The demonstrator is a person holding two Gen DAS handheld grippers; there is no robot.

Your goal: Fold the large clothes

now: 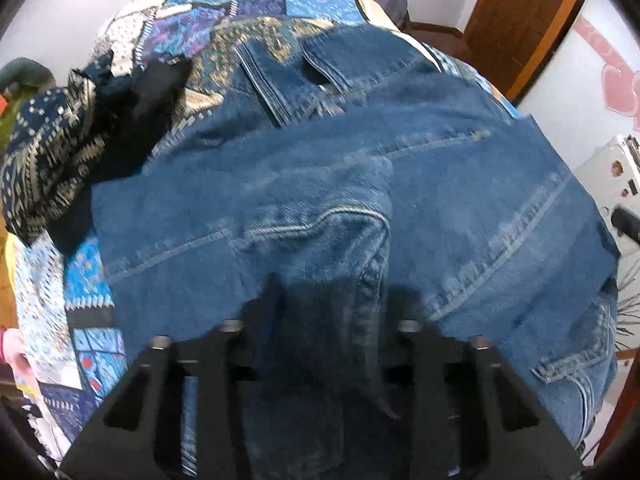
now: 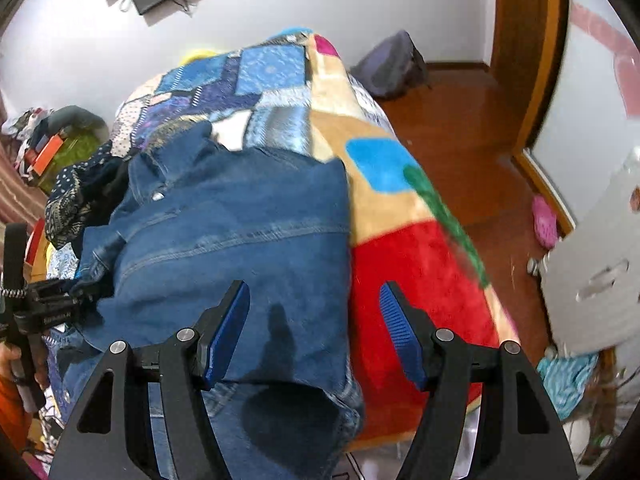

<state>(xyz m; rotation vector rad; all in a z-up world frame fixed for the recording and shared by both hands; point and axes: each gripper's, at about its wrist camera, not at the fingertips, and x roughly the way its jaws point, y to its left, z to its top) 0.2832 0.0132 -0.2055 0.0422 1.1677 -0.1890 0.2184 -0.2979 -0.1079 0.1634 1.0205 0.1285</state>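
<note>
**Denim jacket spread on the bed, both grippers above it**

Denim jacket (image 2: 240, 232) lies across the bed's patchwork quilt (image 1: 224, 12), and everything else is placed around it. At its far left edge sits a dark patterned garment (image 1: 44, 160), bunched up and touching the denim. Along its right edge runs a fleece blanket (image 2: 408, 264) in red, tan and blue, right up against the jacket's side seam. Beyond the blanket is wooden floor (image 2: 460, 120), with a grey bag (image 2: 388, 64) slumped by the wall and a pink item (image 2: 544, 224) near the door frame.

Left gripper (image 1: 332, 304) points steeply down at the jacket's middle, and a ridge of denim rises between its jaws, which stand fairly narrow. The fabric is in the gap, but blur and shadow keep me from saying whether the pads press on it.

Right gripper (image 2: 316, 332) hangs over the jacket's right edge, jaws held well apart, blue pads (image 2: 228, 332) bare, nothing gripped; one finger is over denim, the other over the red fleece.
</note>
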